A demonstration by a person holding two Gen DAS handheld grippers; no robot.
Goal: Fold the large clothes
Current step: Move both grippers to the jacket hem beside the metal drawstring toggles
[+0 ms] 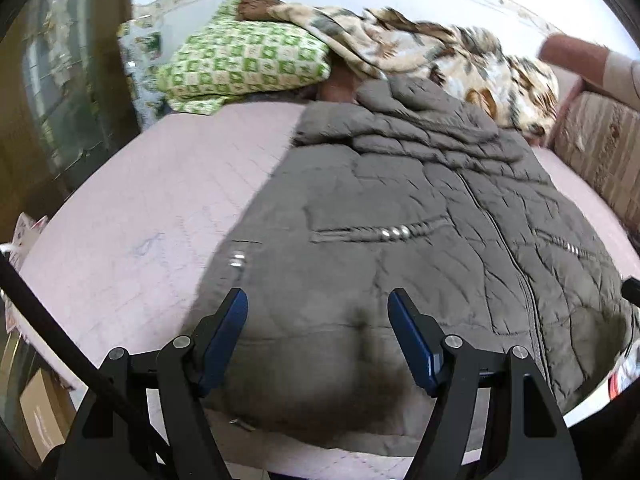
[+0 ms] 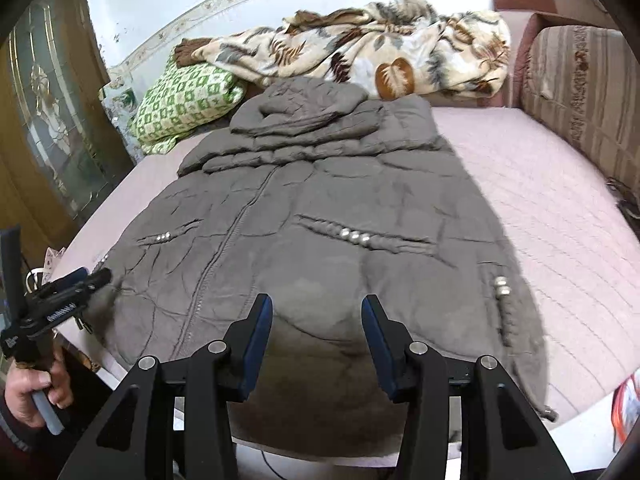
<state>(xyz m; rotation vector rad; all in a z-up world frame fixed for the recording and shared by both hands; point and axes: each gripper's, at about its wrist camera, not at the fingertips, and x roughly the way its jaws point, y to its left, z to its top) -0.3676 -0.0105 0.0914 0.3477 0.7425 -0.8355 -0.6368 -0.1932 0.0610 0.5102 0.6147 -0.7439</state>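
- Blue-padded black fingers of the left gripper [image 1: 318,300] are standing wide apart at the bottom of the left wrist view, with nothing between the pads; they are hovering over the hem of the grey-brown quilted puffer jacket [image 1: 400,216].
- Black arms and blue pads of the right gripper [image 2: 317,306] are standing at a middling gap with nothing clamped; the pads are not pressing on the fabric beneath them.
- Ahead of both claws, the jacket is lying spread flat, front up and zipped, on the pale pink quilted bed cover [image 2: 540,200]; its hood is lying bunched at the far end, and its pockets are showing shiny metal studs.
- Left of the right claw, the person's left hand [image 2: 30,392] is gripping the handle of the left gripper, whose tips are sitting just beside the jacket's edge. White lettering is showing on that tool's side, too small to read.
- Beyond the jacket's hood, a green-and-cream patterned pillow [image 2: 180,104] and a cream fleece blanket with brown leaf print [image 2: 380,52] are lying against the wall.
- Far right of the claws, a striped beige sofa cushion [image 2: 580,96] is bordering the bed.
- Low left of the left claw, a brown cardboard box [image 1: 40,420] is sitting beside the bed; whether anything is in it cannot be told.
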